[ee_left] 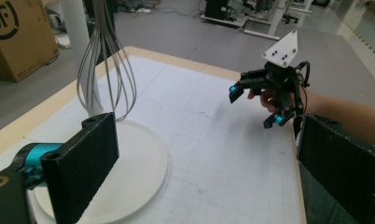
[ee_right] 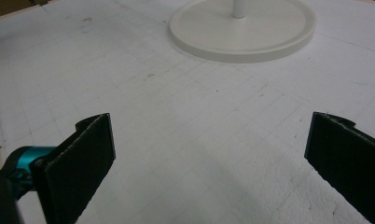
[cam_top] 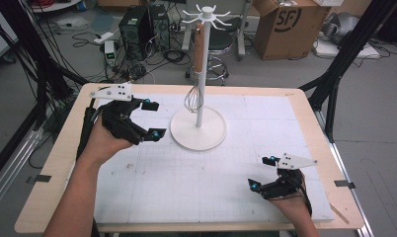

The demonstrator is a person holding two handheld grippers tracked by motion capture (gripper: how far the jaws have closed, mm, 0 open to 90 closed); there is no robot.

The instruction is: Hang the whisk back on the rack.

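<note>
High view: whisk (cam_top: 193, 98) on white stand (cam_top: 198, 129) (hanging).

Right gripper (ee_right: 209, 158) — jaws spread wide, nothing between them

White gridded mat (ee_right: 176, 121) lies below; round white stand base (ee_right: 269, 35) sits ahead, well apart — its post (ee_right: 240, 8) rises out of frame.
</note>
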